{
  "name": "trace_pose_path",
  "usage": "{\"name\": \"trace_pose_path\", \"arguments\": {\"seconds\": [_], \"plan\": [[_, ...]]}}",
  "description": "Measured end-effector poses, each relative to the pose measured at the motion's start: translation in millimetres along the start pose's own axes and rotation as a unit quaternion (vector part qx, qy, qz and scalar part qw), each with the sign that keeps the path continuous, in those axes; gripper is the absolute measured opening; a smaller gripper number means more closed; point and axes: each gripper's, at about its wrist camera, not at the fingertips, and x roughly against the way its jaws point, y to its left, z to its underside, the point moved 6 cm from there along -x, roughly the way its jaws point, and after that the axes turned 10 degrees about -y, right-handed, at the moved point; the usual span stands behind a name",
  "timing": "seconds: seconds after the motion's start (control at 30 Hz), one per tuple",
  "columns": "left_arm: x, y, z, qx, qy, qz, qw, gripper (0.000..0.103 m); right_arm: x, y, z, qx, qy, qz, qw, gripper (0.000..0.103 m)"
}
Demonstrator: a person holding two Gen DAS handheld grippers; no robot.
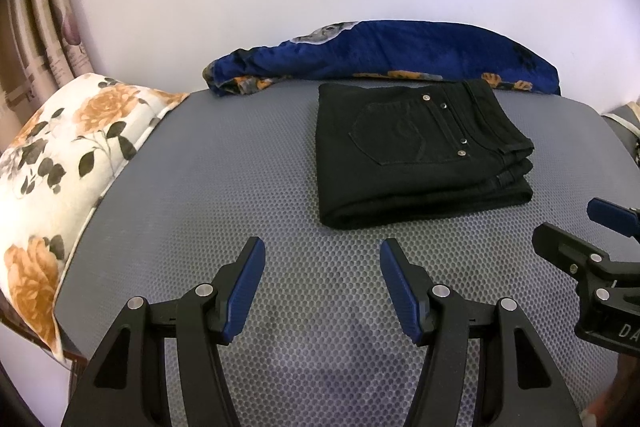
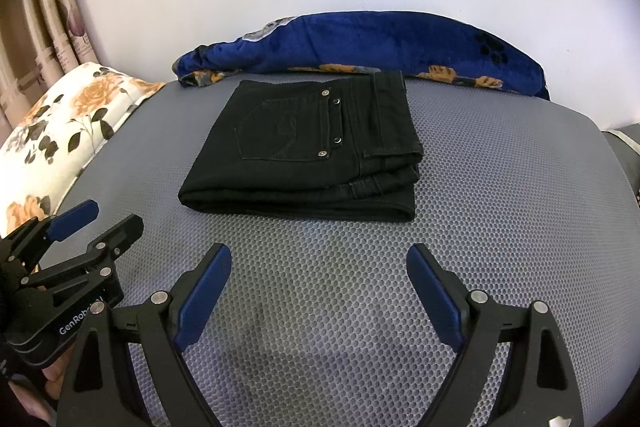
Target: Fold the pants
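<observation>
Since the black pants already lie as a compact stack on the gray mat, at twelve o'clock from both grippers, folding looks finished; the left gripper and right gripper gape wide, holding nothing.

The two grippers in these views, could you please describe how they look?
The left gripper and right gripper match: black angular plastic linkages with silver round pivot pins, and two tapering fingers faced with ribbed blue pads. The left gripper's body carries white "GenRobo..." lettering, partly cut off. No cables show.
</observation>
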Motion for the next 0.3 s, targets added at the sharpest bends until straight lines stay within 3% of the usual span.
{"name": "trace_pose_path", "arguments": {"seconds": [0.3], "plan": [[-1.0,0.2,1.1,0.005,0.005,0.004,1.0000,0.061,0.7,0.0,1.1,-0.001,0.000,0.001,1.000,0.088]]}}
